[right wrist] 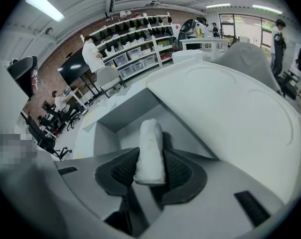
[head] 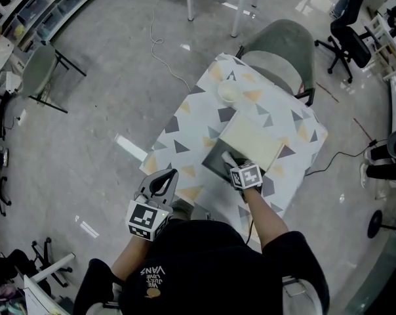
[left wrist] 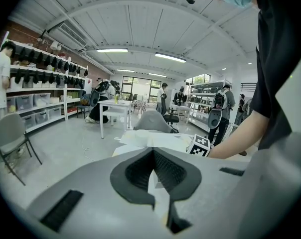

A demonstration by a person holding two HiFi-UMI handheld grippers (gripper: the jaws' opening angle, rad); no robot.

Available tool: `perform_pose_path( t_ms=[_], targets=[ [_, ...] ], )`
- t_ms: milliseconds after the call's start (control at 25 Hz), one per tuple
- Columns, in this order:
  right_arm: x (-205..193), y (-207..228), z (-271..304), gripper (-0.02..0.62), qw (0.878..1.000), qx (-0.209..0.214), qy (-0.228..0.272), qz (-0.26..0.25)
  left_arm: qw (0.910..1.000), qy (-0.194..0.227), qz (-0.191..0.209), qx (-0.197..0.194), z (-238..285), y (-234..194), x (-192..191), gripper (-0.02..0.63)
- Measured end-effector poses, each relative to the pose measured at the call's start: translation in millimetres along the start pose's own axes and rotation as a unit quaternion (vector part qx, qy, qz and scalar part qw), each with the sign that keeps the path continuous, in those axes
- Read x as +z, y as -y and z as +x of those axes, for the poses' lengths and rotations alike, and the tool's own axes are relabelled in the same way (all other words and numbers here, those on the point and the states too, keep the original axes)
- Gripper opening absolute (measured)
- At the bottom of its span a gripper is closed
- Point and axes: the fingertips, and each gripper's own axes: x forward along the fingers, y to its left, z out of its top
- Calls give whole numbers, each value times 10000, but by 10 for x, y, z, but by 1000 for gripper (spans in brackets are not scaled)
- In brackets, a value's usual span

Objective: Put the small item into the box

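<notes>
Box [head: 214, 159] sits on patterned table [head: 191, 120], floor [head: 106, 77] seemingly concrete.

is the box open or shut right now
Open: its lid is tipped back off the opening, and the grey inside of the box lies bare beneath the white item held in the right gripper.

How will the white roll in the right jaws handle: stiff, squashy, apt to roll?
The white roll looks fuzzy and soft, so probably squashy, light and not slippery. Its rounded shape may let it roll once dropped in the box, though the walls should stop it.
</notes>
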Motion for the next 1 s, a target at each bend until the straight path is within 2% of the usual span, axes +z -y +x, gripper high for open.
perform_pose_path(
  t_ms=[240,640,1000],
  targets=[
    [4,7,2,135,9996,-154,-227,41,10000,53,-55,22,4,-55,17,6],
    [4,24,-1,144,9991,-322,-254,137,10000,70,-65,8,11,-59,12,6],
    [10,44,-24,179,9984,-473,-272,125,10000,68,-42,31,-23,-39,8,6]
  ],
)
